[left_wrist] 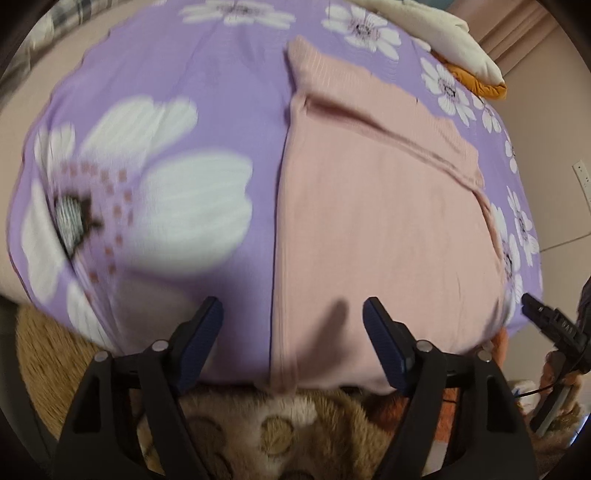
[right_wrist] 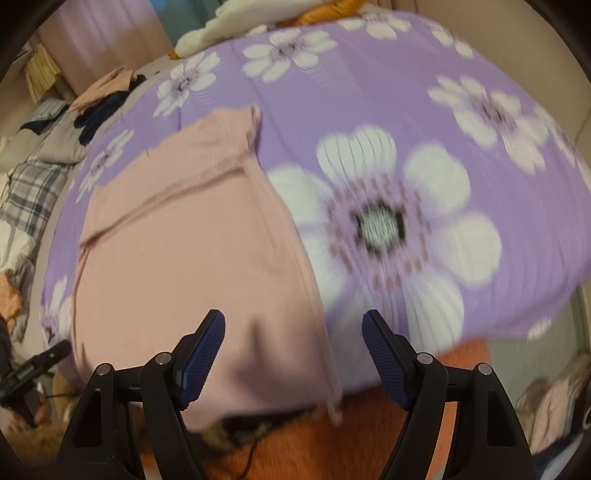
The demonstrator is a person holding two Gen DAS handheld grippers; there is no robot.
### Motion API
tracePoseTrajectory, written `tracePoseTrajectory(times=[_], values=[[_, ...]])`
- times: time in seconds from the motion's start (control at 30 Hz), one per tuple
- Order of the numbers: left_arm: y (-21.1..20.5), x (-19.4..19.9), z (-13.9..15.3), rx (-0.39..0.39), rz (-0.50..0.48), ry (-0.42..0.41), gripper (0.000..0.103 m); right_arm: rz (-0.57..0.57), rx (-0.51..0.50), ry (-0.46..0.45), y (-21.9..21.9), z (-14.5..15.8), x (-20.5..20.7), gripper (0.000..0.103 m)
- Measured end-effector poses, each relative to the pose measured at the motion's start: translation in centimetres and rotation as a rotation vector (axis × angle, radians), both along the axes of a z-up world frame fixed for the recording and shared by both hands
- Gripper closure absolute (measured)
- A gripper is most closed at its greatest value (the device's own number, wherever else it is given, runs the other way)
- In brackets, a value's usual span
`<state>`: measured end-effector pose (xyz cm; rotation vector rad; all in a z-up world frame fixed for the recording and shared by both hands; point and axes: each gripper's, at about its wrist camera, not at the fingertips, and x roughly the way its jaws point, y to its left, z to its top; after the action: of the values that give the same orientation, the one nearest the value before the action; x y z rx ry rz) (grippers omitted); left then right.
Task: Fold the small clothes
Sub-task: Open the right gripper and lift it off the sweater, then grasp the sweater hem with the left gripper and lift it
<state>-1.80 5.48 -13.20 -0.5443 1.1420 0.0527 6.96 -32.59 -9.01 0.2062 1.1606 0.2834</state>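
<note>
Pink ribbed garment [left_wrist: 376, 221], folded, long axis running away across floral bedspread [left_wrist: 229, 122]; near hem beneath both spread, empty claws, left claw [left_wrist: 291, 325], right claw [right_wrist: 293, 332].

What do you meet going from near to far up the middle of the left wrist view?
Furry brown patterned blanket → left gripper, open and holding nothing → pink garment lying flat, partly folded → purple flowered sheet → cream cloth at the far right edge.
</note>
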Motion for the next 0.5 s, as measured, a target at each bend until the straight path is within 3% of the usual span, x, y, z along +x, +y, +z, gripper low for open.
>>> tracePoseTrajectory(times=[0.27, 0.37, 0.43, 0.47, 0.5], values=[[-0.4, -0.7, -0.5, -0.066, 0.021, -0.03, 0.039, -0.029, 0.059, 0.14, -1.1, -3.8, -2.3, 0.028], [-1.1, -0.4, -0.7, -0.068, -0.012, -0.039, 0.049, -0.024, 0.084, 0.18, -0.8, -5.1, -2.3, 0.038], [-1.7, 0.0, -0.7, -0.09, -0.042, -0.047, 0.067, -0.008, 0.125, 0.207, -0.4, -6.1, -2.1, 0.055], [-1.7, 0.0, -0.8, -0.098, -0.045, -0.048, 0.071, 0.005, 0.138, 0.22, -0.1, -6.5, -1.8, 0.061], [-1.8, 0.3, -1.0, -0.09, -0.043, -0.039, 0.079, 0.019, 0.148, 0.229, 0.2, -6.9, -1.7, 0.076]])
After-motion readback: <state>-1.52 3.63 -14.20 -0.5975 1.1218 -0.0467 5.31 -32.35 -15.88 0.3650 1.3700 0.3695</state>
